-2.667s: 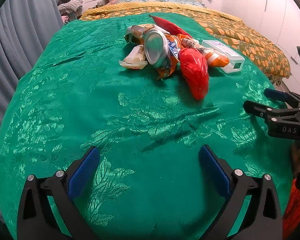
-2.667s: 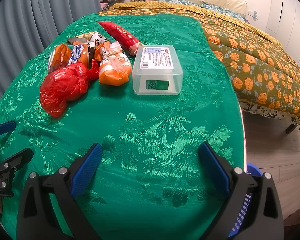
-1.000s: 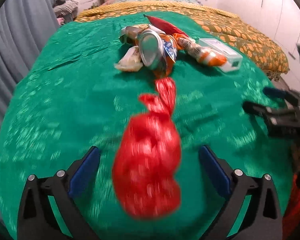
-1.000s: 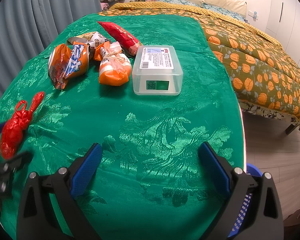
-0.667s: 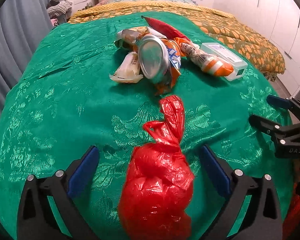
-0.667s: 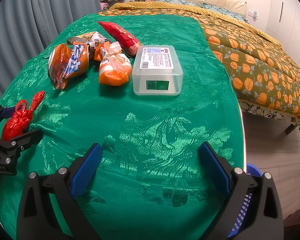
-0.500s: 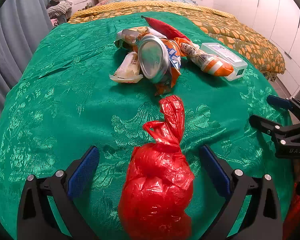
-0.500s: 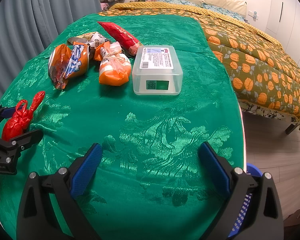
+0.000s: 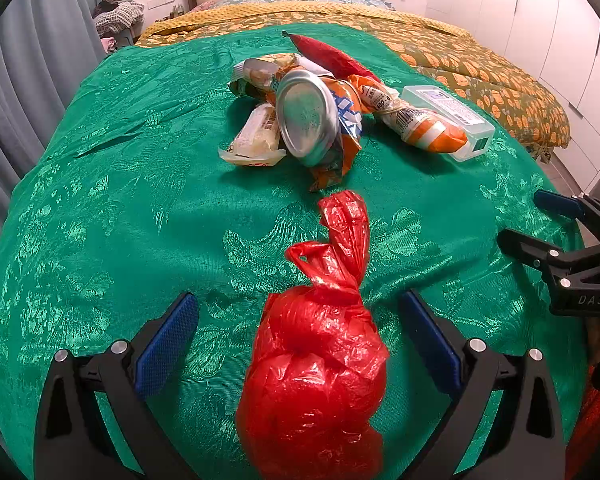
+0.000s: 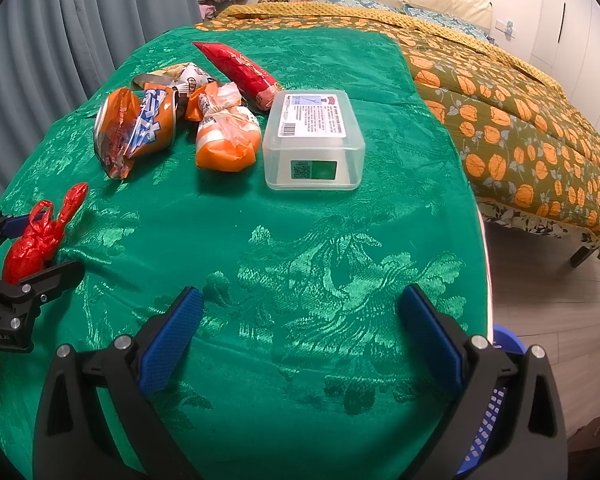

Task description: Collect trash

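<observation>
A knotted red plastic bag (image 9: 320, 348) lies on the green cloth between the fingers of my open left gripper (image 9: 300, 340), which does not touch it; the bag also shows in the right wrist view (image 10: 36, 240). Further back is a trash pile: a crushed orange can (image 9: 312, 120), a pale wrapper (image 9: 256, 136), an orange-white packet (image 9: 420, 128), a red snack pack (image 9: 332, 56) and a clear plastic box (image 10: 314, 140). My right gripper (image 10: 300, 332) is open and empty over bare cloth near the front edge.
The green cloth (image 10: 300, 240) covers a table beside a bed with an orange-patterned quilt (image 10: 520, 120). Grey curtains (image 10: 80, 20) hang at the left. A blue basket (image 10: 496, 400) shows below the table's right edge, over the wooden floor.
The red bag has come from the pile to lie between my left gripper's fingers, near the front. It has lain still for the last half second. The right gripper has not moved.
</observation>
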`<state>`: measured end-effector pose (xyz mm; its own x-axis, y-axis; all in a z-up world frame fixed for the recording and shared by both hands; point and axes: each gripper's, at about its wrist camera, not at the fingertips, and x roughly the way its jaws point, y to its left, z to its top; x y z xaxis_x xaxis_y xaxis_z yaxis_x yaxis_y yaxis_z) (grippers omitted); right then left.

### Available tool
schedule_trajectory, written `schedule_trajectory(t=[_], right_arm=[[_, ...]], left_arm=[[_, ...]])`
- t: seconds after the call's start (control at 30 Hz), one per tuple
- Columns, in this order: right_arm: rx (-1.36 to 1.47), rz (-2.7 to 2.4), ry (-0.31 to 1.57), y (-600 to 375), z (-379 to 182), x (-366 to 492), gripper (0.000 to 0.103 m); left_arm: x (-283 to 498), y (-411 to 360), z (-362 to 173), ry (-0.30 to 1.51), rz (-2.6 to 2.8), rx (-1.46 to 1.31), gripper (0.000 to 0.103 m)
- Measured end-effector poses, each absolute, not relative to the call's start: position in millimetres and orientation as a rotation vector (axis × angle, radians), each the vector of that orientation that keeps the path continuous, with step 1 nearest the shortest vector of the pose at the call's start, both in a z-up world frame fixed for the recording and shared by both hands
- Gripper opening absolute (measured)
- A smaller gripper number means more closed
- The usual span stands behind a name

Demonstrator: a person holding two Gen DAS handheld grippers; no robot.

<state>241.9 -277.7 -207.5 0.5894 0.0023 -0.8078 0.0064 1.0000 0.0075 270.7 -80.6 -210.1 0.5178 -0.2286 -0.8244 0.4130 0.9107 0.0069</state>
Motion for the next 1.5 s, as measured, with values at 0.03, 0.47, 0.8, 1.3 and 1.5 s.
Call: schedule_trajectory(t=[0.03,0.47,0.8,1.3,1.5], right_arm=[[0.013,-0.001,0.94,-278,-208,242,0.096],[0.012,0.0,0.938,-278,-208,241,0.096],[0.012,0.0,0.937,-278,-208,241,0.096],[0.054,0.022,0.921,-283,-207,235,0.096],[0.167,0.058,0.893,-319,-184,232,0.096]], left_arm=[[270,-82,-210,0.952,-0.387,0.217,0.099],[269,-84,-210,0.953,-0.389,0.212,0.099],[269,-84,-210,0.952,-0.39,0.213,0.099],[268,-86,-210,0.952,-0.39,0.214,0.099],[269,-85,-210,0.954,-0.379,0.204,0.099]])
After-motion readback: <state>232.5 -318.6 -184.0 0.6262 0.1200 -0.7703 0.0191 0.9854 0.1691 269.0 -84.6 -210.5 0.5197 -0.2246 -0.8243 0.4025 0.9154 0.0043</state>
